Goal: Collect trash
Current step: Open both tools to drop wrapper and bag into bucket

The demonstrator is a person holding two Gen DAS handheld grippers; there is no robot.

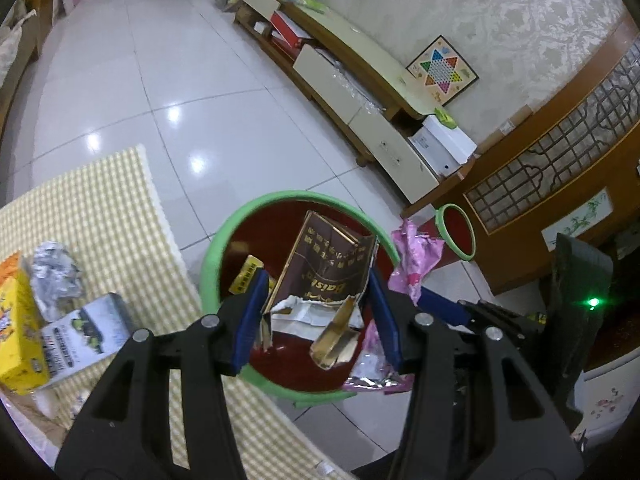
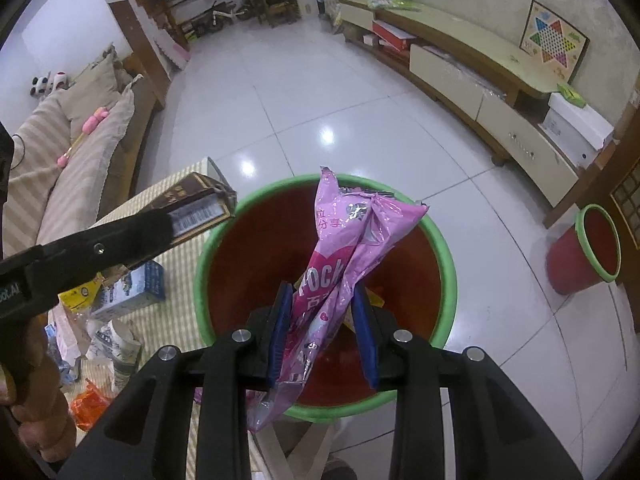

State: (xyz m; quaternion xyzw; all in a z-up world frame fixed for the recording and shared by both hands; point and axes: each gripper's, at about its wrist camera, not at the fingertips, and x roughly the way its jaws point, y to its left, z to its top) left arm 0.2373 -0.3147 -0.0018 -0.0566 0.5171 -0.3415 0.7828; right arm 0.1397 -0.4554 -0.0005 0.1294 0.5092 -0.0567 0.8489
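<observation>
A red bin with a green rim (image 1: 224,236) (image 2: 444,256) stands on the floor by the table edge. My left gripper (image 1: 316,300) is shut on a torn brown box (image 1: 324,268) and holds it over the bin mouth; the box also shows in the right wrist view (image 2: 200,204). My right gripper (image 2: 322,320) is shut on a pink snack wrapper (image 2: 348,248) and holds it above the bin; the wrapper shows at the right in the left wrist view (image 1: 416,256). A yellow packet (image 1: 246,278) lies inside the bin.
The table with a checked cloth (image 1: 104,196) carries a crumpled foil wrapper (image 1: 56,276), a yellow box (image 1: 16,324), a white-blue carton (image 1: 86,332) (image 2: 132,288) and an orange wrapper (image 2: 90,406). A second smaller red bin (image 2: 584,252) stands right. A TV cabinet (image 1: 360,92) lines the wall.
</observation>
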